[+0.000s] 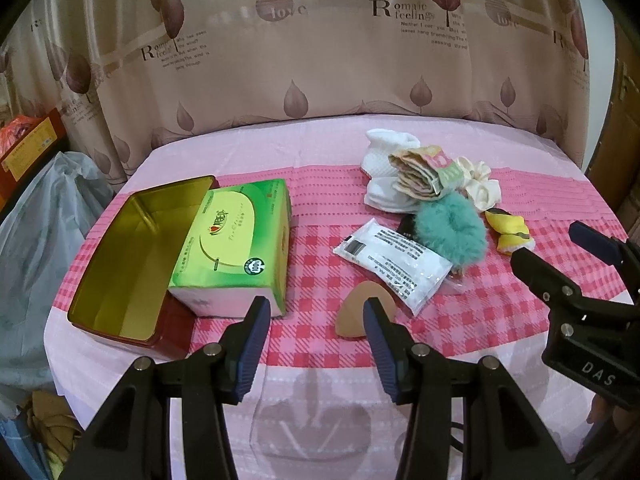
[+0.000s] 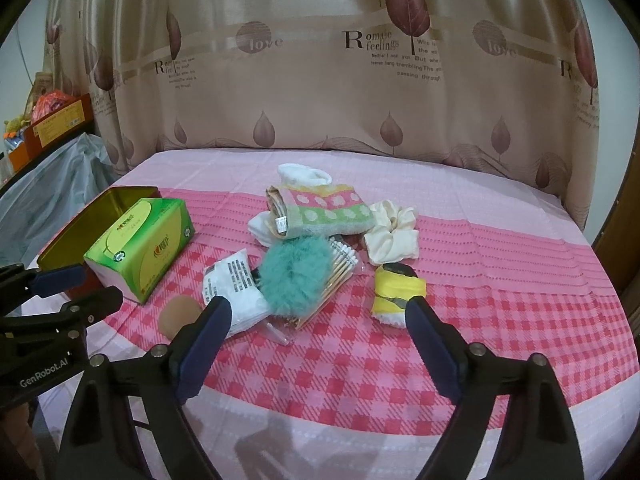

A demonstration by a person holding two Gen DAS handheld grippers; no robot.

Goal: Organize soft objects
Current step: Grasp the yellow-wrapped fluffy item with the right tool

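Right wrist view puts your teal fluffy scrunchie at frame centre, overlapping a white wipes packet and cotton swabs, with the tissue box leaning on the tin at left, while your right gripper and left gripper gape wide, empty.

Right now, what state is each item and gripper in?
left gripper: open, empty
right gripper: open, empty
tin box: open, holds one end of tissue pack
tissue pack: tilted on tin's rim
teal scrunchie: lying over white packet
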